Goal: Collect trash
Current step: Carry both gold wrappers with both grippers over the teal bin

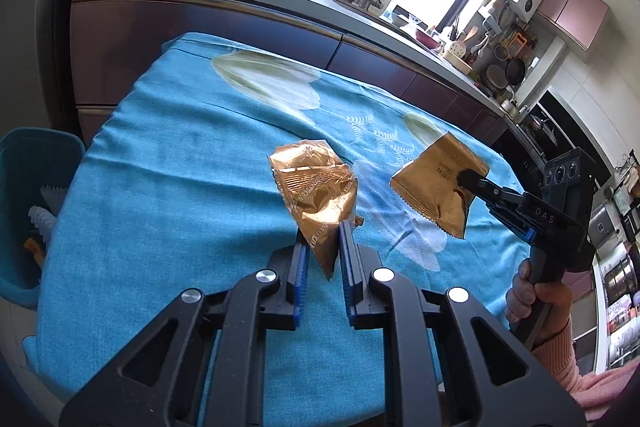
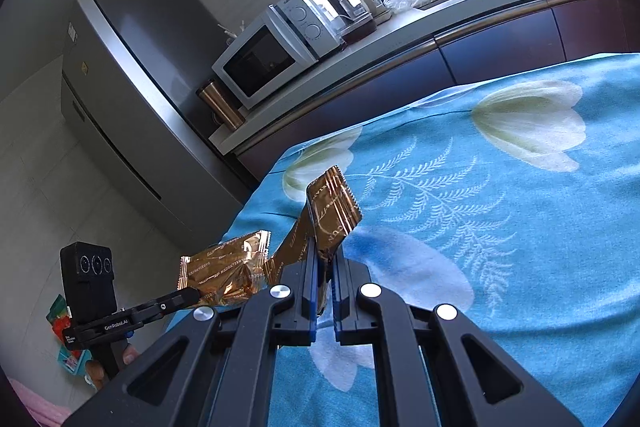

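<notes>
Wrappers, two of them, both gold foil, are each held above the blue cloth (image 1: 168, 163) that covers the table. The left gripper (image 1: 323, 227) is clamped on the crumpled wrapper (image 1: 316, 191), its lower corner pinched between the blue-padded fingers (image 1: 346, 243), the rest of the foil standing up over the cloth's middle. The right gripper (image 2: 327, 259) is closed on the flat wrapper (image 2: 334, 211), gripped by its bottom edge, its serrated top end tilted up and away over the cloth. In the left wrist view the right gripper (image 1: 466, 177) comes in from the cloth's right edge, with the flat wrapper (image 1: 438, 187) hanging off its tips, well apart from the crumpled one. In the right wrist view the left gripper (image 2: 192, 297) sits at the cloth's left edge, crumpled wrapper (image 2: 224, 275) in its grip. A teal bin (image 1: 28, 215) stands on the floor just beside the cloth's left edge, some trash inside it. Beyond the cloth runs a counter (image 2: 304, 75) with a microwave (image 2: 276, 47).
</notes>
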A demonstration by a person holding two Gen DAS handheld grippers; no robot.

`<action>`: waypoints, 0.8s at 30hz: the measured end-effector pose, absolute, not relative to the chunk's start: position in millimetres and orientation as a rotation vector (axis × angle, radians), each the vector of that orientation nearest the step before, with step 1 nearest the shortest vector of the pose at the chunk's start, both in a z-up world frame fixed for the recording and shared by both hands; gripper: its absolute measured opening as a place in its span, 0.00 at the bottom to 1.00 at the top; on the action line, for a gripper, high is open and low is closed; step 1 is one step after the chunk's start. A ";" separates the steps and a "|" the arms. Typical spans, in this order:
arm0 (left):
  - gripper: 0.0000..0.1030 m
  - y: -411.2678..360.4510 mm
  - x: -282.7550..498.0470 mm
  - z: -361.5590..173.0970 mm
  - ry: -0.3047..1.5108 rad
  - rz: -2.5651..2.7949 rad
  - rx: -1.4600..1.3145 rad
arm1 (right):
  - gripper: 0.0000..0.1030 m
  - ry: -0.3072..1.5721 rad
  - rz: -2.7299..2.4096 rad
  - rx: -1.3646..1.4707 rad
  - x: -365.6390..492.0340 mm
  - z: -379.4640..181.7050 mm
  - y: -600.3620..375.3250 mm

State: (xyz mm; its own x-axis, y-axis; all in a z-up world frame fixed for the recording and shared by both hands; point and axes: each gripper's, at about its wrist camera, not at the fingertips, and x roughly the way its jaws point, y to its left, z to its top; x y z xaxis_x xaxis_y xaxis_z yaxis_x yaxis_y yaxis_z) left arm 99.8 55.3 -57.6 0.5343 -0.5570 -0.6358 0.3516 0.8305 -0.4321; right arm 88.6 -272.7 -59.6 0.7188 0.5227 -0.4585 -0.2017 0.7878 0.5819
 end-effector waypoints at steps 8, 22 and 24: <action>0.15 73.7 88.0 -52.4 0.825 -0.519 -0.267 | 0.05 0.657 0.463 0.505 84.9 -56.0 -246.7; 0.15 99.6 72.4 -47.7 0.801 -0.476 -0.268 | 0.05 0.671 0.524 0.493 88.3 -54.2 -219.7; 0.15 102.3 70.7 -47.6 0.799 -0.472 -0.267 | 0.05 0.674 0.530 0.489 88.7 -53.7 -216.0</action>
